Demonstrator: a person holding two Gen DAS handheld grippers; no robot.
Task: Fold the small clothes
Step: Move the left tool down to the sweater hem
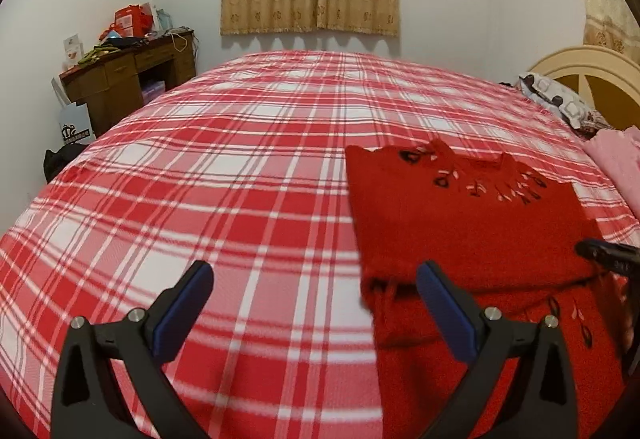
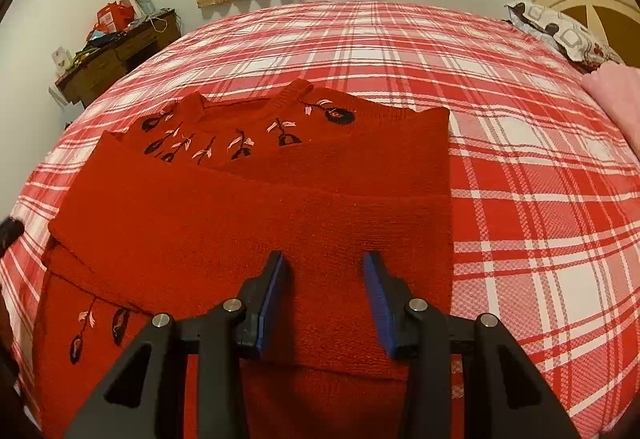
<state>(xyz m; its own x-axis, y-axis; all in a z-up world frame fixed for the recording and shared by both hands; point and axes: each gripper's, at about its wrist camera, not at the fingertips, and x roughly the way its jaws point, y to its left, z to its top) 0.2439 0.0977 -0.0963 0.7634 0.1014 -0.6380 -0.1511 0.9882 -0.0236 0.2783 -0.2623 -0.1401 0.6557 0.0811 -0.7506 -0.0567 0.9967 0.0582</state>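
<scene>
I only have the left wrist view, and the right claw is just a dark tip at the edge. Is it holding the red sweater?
Observer: No. The right claw is open, with its pads apart and nothing pinched.
Operator: Where is it over the sweater?
Observer: It is above the near part of the top folded layer of the red sweater, toward the side nearer the pillow.
Operator: Is that side folded neatly?
Observer: Yes. That edge runs straight against the plaid bedspread, with no sleeve sticking out.
</scene>
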